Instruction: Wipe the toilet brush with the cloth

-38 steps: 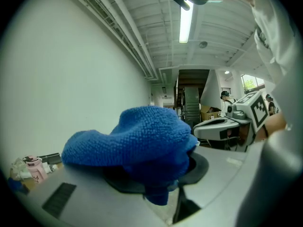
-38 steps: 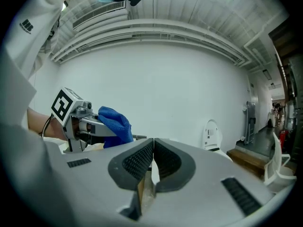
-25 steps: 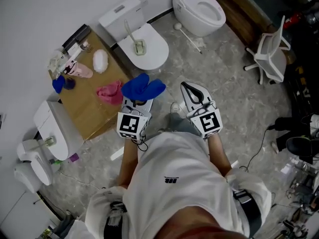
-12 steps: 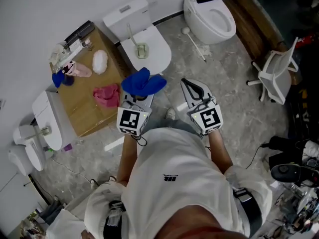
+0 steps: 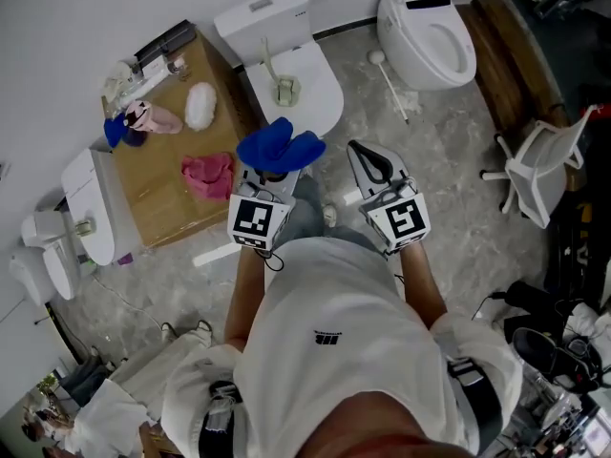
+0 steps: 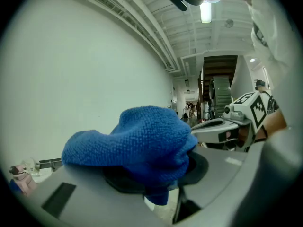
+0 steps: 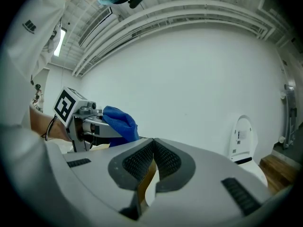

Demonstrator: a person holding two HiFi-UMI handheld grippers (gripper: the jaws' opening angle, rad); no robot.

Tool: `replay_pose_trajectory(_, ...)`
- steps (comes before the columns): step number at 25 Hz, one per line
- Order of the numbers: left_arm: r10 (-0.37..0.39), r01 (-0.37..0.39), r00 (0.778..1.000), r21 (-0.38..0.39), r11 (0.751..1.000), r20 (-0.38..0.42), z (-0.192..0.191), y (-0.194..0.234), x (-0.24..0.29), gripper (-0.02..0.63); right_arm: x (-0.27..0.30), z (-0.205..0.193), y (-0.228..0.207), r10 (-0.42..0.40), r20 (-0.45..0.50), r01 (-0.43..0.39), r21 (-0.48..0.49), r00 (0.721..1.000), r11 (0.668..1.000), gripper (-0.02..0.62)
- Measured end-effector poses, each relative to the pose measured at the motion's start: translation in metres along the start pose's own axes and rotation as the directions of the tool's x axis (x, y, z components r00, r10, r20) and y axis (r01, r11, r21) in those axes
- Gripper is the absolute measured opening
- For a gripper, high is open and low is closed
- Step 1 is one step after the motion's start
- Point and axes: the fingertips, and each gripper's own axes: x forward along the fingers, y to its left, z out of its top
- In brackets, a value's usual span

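It was a mock-up test hall, not a lived-in bathroom. On the open grey marbled floor (image 5: pixel 449 160), a white ceramic toilet with its lid shut (image 5: pixel 310 103) stood at twelve o'clock. A white open-bowled toilet (image 5: pixel 434 36) stood at one o'clock. Around them were a brown wooden desk (image 5: pixel 158 184) at ten o'clock and a white swivel office chair (image 5: pixel 539 170) at three o'clock. Exposed ceiling ducts (image 6: pixel 156 13) and a staircase (image 6: pixel 220 86) showed beyond.

The left tongs (image 5: pixel 270 172), carrying the fluffy blue microfibre cloth (image 5: pixel 279 147), and the right tongs (image 5: pixel 356 149) advance toward 12 o'clock. The cloth now nearly reaches the white closed-lid toilet (image 5: pixel 310 93). The white office chair (image 5: pixel 535 175) drifts toward 5 o'clock in the head view.
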Motion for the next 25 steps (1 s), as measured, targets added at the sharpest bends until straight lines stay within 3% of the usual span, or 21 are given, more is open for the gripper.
replay_pose_trajectory(11,0.039,-0.043,0.997,-0.066,0.997,-0.064,-0.039,0.075,0.055,0.152,0.096,-0.016,-0.032,0.075,-0.039,-0.075,0.021,0.996,0.997,-0.003)
replay_pose_trajectory(25,0.061,-0.095,0.979,-0.172,0.980,-0.195,-0.136,0.183,0.124,0.152,0.244,-0.090,-0.062,0.157,-0.176,-0.143,0.089,0.972,0.986,-0.003)
